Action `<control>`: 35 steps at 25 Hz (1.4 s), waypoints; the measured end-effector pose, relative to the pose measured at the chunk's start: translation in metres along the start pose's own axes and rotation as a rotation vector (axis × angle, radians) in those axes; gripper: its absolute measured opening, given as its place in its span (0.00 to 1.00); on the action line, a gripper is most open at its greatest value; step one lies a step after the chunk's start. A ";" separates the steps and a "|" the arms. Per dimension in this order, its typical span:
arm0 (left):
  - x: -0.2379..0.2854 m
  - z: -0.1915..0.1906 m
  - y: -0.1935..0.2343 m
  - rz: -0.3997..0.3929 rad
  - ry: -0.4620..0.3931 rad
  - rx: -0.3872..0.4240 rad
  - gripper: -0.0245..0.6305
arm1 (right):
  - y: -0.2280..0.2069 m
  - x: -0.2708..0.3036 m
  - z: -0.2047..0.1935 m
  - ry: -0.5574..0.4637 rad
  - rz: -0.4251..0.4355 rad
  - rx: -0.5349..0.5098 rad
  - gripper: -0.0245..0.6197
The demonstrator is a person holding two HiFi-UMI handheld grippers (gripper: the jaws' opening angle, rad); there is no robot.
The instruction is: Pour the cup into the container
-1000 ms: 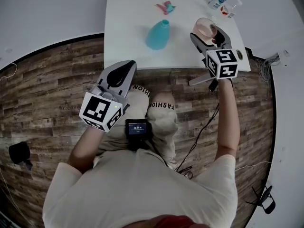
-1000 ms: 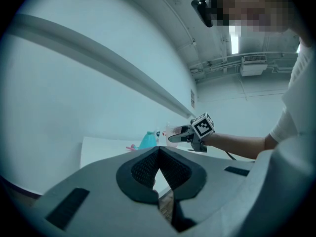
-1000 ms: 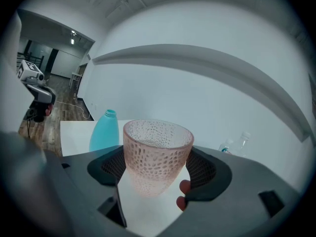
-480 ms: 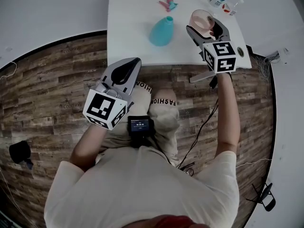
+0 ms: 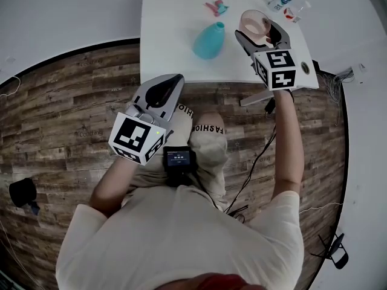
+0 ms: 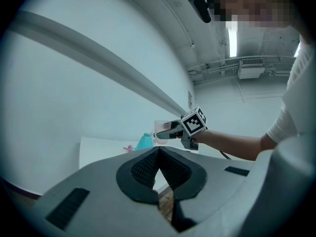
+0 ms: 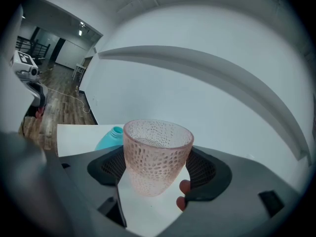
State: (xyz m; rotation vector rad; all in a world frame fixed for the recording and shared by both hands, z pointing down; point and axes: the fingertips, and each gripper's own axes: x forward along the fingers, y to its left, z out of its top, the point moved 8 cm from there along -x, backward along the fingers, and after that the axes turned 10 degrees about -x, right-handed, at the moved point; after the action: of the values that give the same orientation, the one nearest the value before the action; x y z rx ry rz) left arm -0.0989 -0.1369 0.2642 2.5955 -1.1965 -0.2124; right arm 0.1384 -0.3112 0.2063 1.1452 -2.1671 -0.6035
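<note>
Right gripper view: clamping cup (image 7: 157, 152) upright in right tool (image 7: 157, 173); likely best tipping slowly over bottle's (image 7: 109, 138) narrow mouth; holding left tool (image 6: 159, 174) closed, empty.

So the teal plastic bottle (image 5: 208, 41) sits mid-way across the white table (image 5: 166, 35). The pink dimpled cup (image 5: 251, 20) is to its right, between the right gripper's (image 5: 258, 30) jaws. A small pink-and-teal clip (image 5: 216, 6) lies behind the bottle. The left gripper (image 5: 171, 79) is off the table's near edge.
</note>
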 end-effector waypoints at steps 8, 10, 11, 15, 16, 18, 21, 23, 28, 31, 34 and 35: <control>-0.006 0.000 0.001 -0.001 -0.006 0.002 0.05 | 0.003 0.005 0.004 0.037 -0.028 -0.069 0.62; -0.009 -0.004 0.000 0.004 0.000 -0.008 0.05 | 0.007 0.006 0.003 0.051 -0.025 -0.079 0.63; -0.009 -0.005 0.000 0.004 0.002 -0.010 0.06 | 0.009 0.006 0.003 0.055 -0.021 -0.078 0.63; -0.006 -0.003 -0.002 0.002 0.006 0.001 0.06 | 0.009 0.009 0.005 0.062 -0.013 -0.079 0.63; -0.006 -0.003 -0.002 0.001 0.008 0.003 0.06 | 0.009 0.010 0.005 0.063 -0.012 -0.080 0.62; -0.006 -0.002 -0.002 0.001 0.010 0.004 0.06 | 0.009 0.011 0.007 0.066 -0.015 -0.088 0.63; -0.008 -0.003 -0.002 0.002 0.015 0.003 0.05 | 0.011 0.013 0.007 0.072 -0.016 -0.096 0.62; -0.008 -0.003 -0.003 0.000 0.016 0.005 0.06 | 0.011 0.014 0.008 0.074 -0.018 -0.098 0.62; -0.007 -0.005 -0.003 -0.002 0.019 0.008 0.06 | 0.014 0.016 0.010 0.087 -0.041 -0.154 0.62; -0.007 -0.005 -0.003 -0.005 0.020 0.010 0.06 | 0.017 0.016 0.013 0.100 -0.049 -0.188 0.62; -0.007 -0.004 -0.003 -0.006 0.020 0.010 0.05 | 0.019 0.018 0.013 0.112 -0.053 -0.222 0.62; -0.007 -0.003 -0.003 -0.007 0.019 0.011 0.05 | 0.018 0.018 0.014 0.115 -0.056 -0.232 0.62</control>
State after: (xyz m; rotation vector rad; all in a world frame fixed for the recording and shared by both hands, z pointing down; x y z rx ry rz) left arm -0.1004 -0.1291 0.2665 2.6059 -1.1857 -0.1829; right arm 0.1101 -0.3155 0.2134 1.0903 -1.9175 -0.7725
